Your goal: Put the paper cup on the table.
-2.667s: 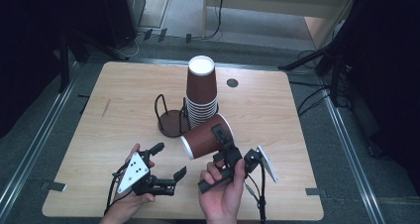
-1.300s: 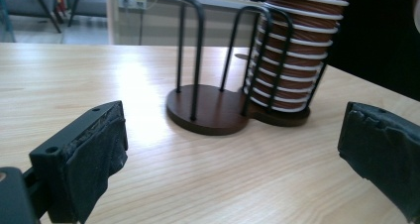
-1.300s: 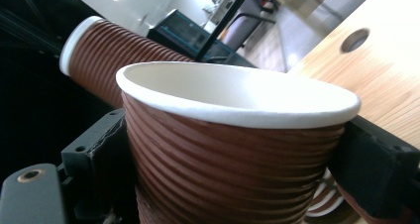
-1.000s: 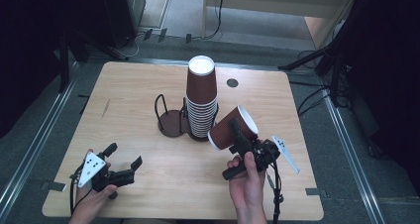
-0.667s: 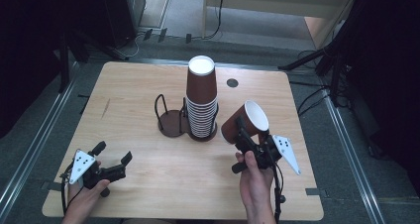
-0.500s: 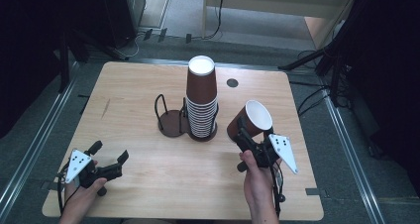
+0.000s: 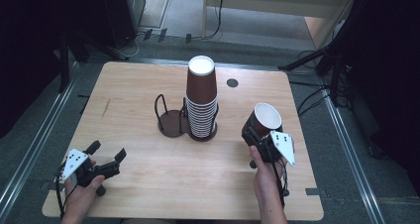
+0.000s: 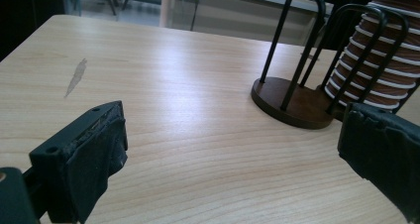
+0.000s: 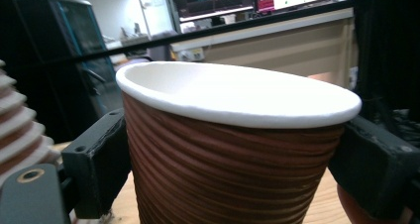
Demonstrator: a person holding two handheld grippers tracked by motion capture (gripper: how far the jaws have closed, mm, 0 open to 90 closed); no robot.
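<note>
There is one loose brown cup (image 7: 262, 122) and one tall stack of cups (image 7: 201, 102); the cups in the stack are too many and too close to count. There is one wire cup holder (image 7: 173, 116) with two round spots, one desk (image 7: 148, 95), and two tongs, left tongs (image 7: 106, 152) and right tongs (image 7: 257, 137).

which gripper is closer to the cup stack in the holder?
Right. The right gripper, shut on a single cup, sits just right of the cup stack. The left gripper, open, is at the table's near-left corner, farther off.
</note>
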